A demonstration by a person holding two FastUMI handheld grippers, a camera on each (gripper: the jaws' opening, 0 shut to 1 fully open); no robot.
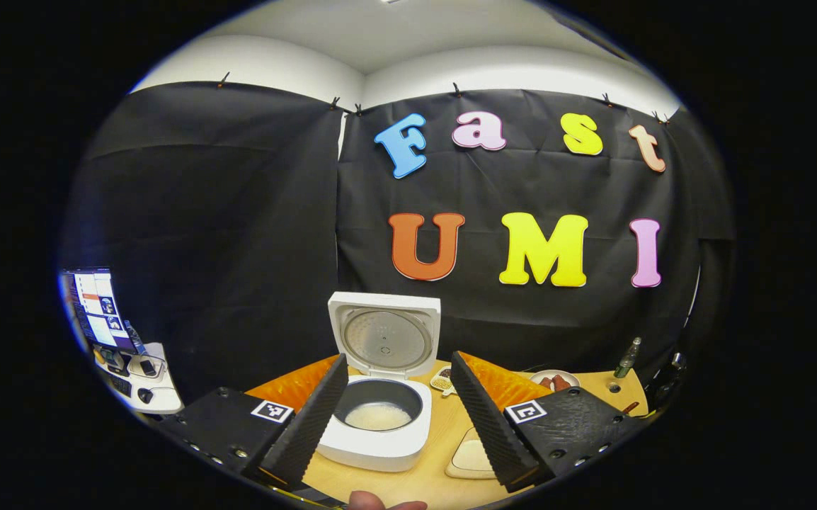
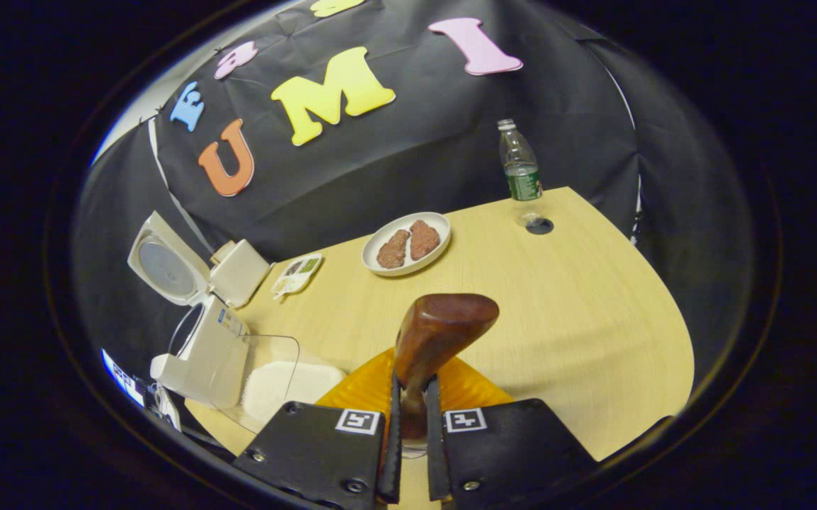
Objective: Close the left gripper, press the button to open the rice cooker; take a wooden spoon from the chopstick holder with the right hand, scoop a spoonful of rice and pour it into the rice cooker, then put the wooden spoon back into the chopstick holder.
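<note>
right fingers (image 2: 394, 453) pinch the wooden spoon (image 2: 437, 333) above the table (image 2: 578, 304); left fingers (image 1: 309, 425) spread.

1. A light wooden table (image 2: 564, 312) carries everything.
2. On it stand the open rice cooker (image 1: 379, 418), a plate of meat (image 2: 406, 243), a bottle (image 2: 520, 164), a small snack dish (image 2: 296, 274) and a clear rice container (image 2: 277, 379).

White rice cooker (image 1: 378, 425) lid up, rice inside; brown wooden spoon (image 2: 437, 340) upright in right tongs (image 2: 410, 453).
</note>
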